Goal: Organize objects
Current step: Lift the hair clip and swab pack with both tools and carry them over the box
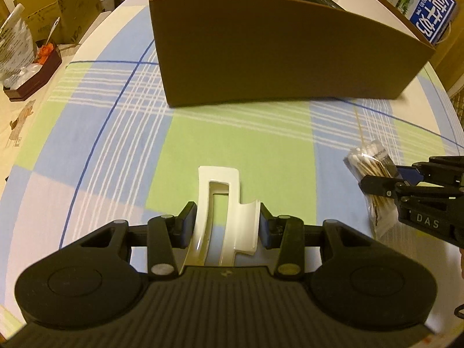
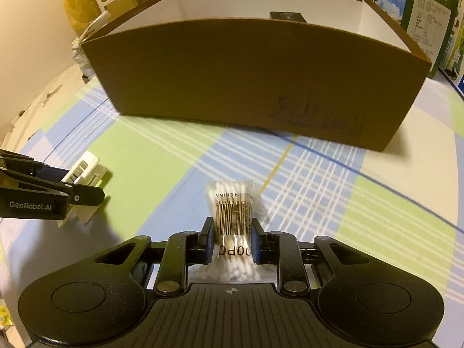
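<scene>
Two grippers worked the checked tablecloth [image 1: 237,145]: left gripper [image 1: 225,226] clamped one white hair claw [image 1: 223,203]; right gripper [image 2: 231,242] pinched one bag of cotton swabs [image 2: 232,211], both near the cloth's front edge, before one brown cardboard box [image 2: 246,81] holding one dark item [image 2: 287,16]

We count two grippers, left [image 1: 226,223] and right [image 2: 231,239], one white hair claw [image 1: 223,203], one cotton-swab packet [image 2: 232,211], one brown cardboard box [image 1: 278,58], one checked cloth [image 1: 116,133].
</scene>
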Motion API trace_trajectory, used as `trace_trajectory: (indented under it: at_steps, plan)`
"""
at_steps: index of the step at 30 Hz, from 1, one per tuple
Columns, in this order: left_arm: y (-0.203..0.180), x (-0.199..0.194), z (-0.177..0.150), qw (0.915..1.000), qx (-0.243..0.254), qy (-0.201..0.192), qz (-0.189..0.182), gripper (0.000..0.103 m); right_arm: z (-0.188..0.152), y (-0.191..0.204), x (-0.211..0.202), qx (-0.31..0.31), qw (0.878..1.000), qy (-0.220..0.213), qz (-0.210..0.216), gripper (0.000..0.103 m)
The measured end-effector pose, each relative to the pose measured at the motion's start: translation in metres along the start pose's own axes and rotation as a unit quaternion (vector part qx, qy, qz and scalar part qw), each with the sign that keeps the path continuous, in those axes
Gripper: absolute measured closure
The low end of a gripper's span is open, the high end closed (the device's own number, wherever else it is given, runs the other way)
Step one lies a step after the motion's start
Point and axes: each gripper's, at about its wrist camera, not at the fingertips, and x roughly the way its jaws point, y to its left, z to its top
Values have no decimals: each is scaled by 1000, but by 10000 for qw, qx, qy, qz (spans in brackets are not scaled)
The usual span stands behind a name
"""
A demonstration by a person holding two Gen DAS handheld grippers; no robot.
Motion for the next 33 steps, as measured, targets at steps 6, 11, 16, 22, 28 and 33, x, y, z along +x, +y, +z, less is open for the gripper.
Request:
trace_trajectory:
  at_steps: [6,11,16,22,28,33]
  plan:
    - [-6,-11,-19,10000,46,33,-45,66,-14,5,-9,18,9999,57,114,82]
    - [-11,-19,-33,9999,70,67,-117,66,-22,5,-14,68,9997,105,208,82]
    - [-14,-26,-43,9998,100,78,-164,66,-31,7,-22,109,9994,157,289,83]
    - [-19,-39,-46,9996,142,-52,-246,66,-37,6,-32,225,9989,153,394,84]
    - [-24,-62,-36,9986,184,-354,-348,66,-32,4,-51,413,9977,-63,529,84]
    - [-28,-81,-20,9967,213,-641,-446,66,-21,4,-68,509,9964,-309,606,84]
